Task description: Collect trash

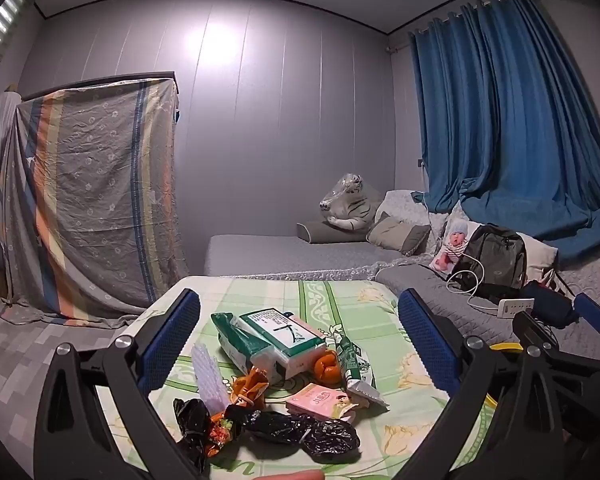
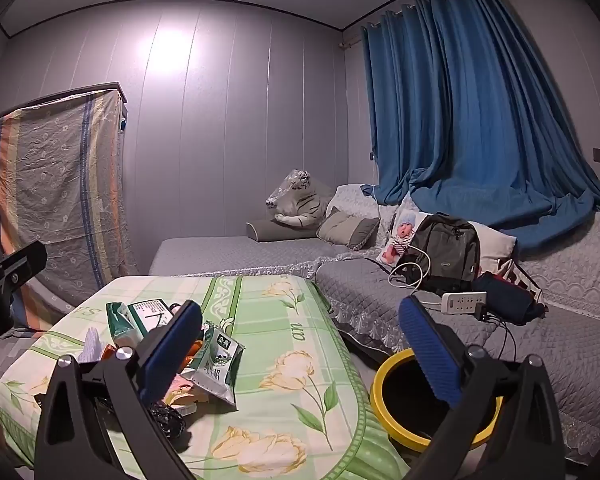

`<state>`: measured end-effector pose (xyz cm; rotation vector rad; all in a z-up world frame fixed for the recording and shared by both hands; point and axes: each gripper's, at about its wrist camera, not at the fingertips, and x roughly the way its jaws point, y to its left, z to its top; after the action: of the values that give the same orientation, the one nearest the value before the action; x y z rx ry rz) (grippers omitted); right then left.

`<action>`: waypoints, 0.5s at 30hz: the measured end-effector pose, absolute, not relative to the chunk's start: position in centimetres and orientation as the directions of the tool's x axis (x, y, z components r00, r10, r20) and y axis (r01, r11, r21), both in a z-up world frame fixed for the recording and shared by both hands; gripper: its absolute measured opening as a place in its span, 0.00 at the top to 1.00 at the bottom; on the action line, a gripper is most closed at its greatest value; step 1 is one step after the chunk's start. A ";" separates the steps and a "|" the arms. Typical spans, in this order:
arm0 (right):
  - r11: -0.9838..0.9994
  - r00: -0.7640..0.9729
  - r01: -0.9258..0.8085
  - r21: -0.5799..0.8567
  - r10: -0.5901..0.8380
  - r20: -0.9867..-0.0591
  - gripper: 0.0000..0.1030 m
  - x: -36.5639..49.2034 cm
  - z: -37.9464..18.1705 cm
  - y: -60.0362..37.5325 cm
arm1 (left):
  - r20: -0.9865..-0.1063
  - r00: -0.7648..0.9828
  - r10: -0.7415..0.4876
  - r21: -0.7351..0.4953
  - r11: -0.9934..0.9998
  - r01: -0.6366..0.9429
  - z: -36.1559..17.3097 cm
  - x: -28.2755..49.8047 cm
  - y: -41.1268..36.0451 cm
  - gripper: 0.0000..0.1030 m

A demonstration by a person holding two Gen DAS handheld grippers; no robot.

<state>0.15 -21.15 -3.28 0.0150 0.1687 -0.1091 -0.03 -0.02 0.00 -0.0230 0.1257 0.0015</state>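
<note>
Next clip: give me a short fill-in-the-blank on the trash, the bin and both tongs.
1. Both the left tongs and the right tongs are ____.
2. The bin has a ____ rim.
3. The curtain is ____.
4. The crumpled black bag lies on the ____ tablecloth.

Missing words: open; yellow; blue; green

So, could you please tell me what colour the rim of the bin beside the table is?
Yellow; the bin's rim shows best in the right wrist view.

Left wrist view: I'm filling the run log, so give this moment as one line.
phase: start | left tool: open, empty | right tool: open, empty | crumpled black plastic bag: on table | yellow-rimmed bin: beside table
</note>
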 end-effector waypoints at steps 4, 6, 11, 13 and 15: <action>0.994 0.979 0.109 0.003 -0.107 -0.174 0.08 0.2 -3.3 -21.1 | -0.130 0.992 -0.001 -0.025 1.000 -0.002 0.0 0.0 -0.1 0.08; 0.994 0.979 0.109 0.001 -0.107 -0.174 0.08 0.2 -3.4 -21.1 | -0.129 0.992 -0.001 -0.026 1.000 -0.002 0.1 -0.1 0.1 0.08; 0.994 0.979 0.108 0.008 -0.105 -0.174 0.08 0.1 -3.4 -21.3 | -0.132 0.991 -0.001 -0.030 1.000 -0.003 -0.1 -0.1 0.7 0.08; 0.994 0.979 0.108 0.008 -0.105 -0.174 0.08 0.2 -3.4 -21.2 | -0.130 0.992 0.001 -0.031 1.000 -0.005 0.0 -0.2 0.6 0.08; 0.994 0.979 0.107 0.008 -0.104 -0.174 0.08 0.3 -3.5 -21.2 | -0.129 0.992 0.002 -0.031 1.000 -0.006 -0.1 -0.3 0.8 0.08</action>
<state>0.29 -21.22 -3.46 0.0169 0.1746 -0.1065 -0.28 0.80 -0.07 -0.0314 0.1298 0.0036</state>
